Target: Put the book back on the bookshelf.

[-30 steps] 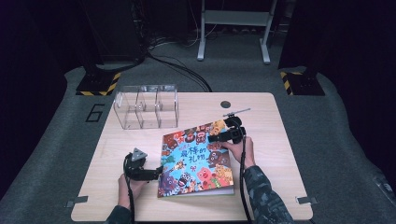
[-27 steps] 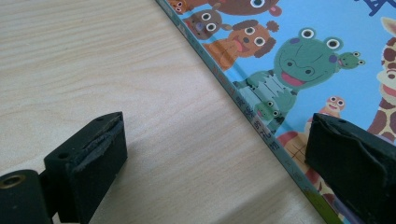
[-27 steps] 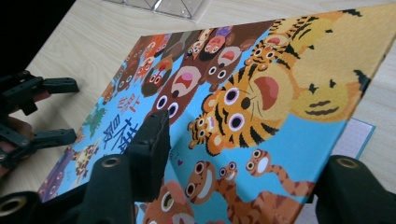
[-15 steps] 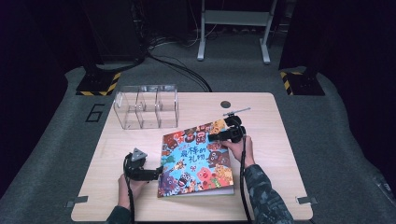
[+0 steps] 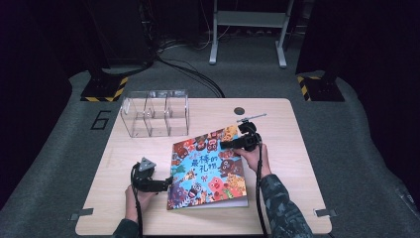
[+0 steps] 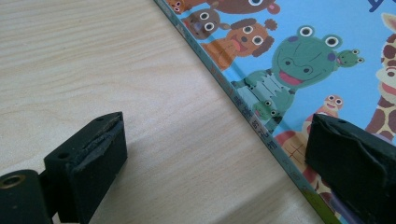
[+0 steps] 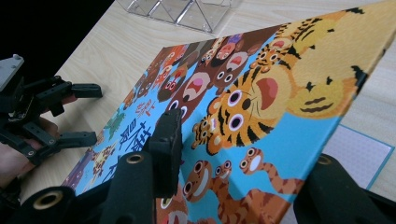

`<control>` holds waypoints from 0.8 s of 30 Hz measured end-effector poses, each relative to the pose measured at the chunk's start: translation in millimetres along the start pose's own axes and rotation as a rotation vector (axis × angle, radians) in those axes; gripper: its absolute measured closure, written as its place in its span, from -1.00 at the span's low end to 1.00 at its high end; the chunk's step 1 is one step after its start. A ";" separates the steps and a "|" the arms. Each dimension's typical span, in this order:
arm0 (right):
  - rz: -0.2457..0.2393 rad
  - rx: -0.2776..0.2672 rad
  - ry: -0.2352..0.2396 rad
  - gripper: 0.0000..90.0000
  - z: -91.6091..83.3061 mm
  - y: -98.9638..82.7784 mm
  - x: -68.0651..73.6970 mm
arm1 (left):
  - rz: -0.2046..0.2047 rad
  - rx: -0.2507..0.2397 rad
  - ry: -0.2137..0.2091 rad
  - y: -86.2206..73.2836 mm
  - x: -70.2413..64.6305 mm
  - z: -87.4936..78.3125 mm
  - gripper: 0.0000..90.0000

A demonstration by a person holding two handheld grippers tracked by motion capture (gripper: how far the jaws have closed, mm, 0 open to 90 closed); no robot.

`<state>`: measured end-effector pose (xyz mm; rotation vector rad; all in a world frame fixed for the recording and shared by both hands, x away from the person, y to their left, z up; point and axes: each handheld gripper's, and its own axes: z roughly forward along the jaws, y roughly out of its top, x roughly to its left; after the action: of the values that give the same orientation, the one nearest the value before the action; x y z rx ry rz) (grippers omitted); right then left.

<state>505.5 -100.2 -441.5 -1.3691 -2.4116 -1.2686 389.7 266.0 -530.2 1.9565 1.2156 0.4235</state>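
A light wooden desk [image 5: 124,163] stands on grey carpet in a dark room. Near the middle of the desk lies a children's picture book [image 5: 208,168] with a bright blue cover crowded with cartoon animals: a frog, a giraffe, tigers, bears and dogs, with lettering in the middle.

At the far left part of the desk, well apart from the book, stands a clear plastic organiser box [image 5: 154,113]. Upright walls split it into three compartments side by side. All three look empty; the wood shows straight through them.

A person's forearms come in from the near edge. The left hand-held gripper [image 5: 167,182] rests low on the desk at the book's left edge. Its jaws are spread wide, one over bare wood and the other over the cover beside the spine, so the spine edge lies between them. The jaws do not grip the book.

The right hand-held gripper [image 5: 225,145] is at the book's far right edge, by the upper right corner. In the right gripper view the front cover [image 7: 280,112] is raised off the pages and tilted, with a pale inner page [image 7: 362,147] visible beneath it. One jaw lies on top of the cover and the other sits below its edge, so the jaws are closed on the cover.

A small dark round grommet [image 5: 239,110] sits in the desk near its far edge.
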 end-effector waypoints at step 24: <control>-0.109 -0.067 -0.004 0.24 -4.7 -7.8 5.7 | 0.014 0.000 -0.011 0.4 1.2 0.4 -0.88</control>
<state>494.9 -101.6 -440.6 -1.2729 -2.4991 -1.3849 390.7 266.8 -530.3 1.9660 1.1960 0.4196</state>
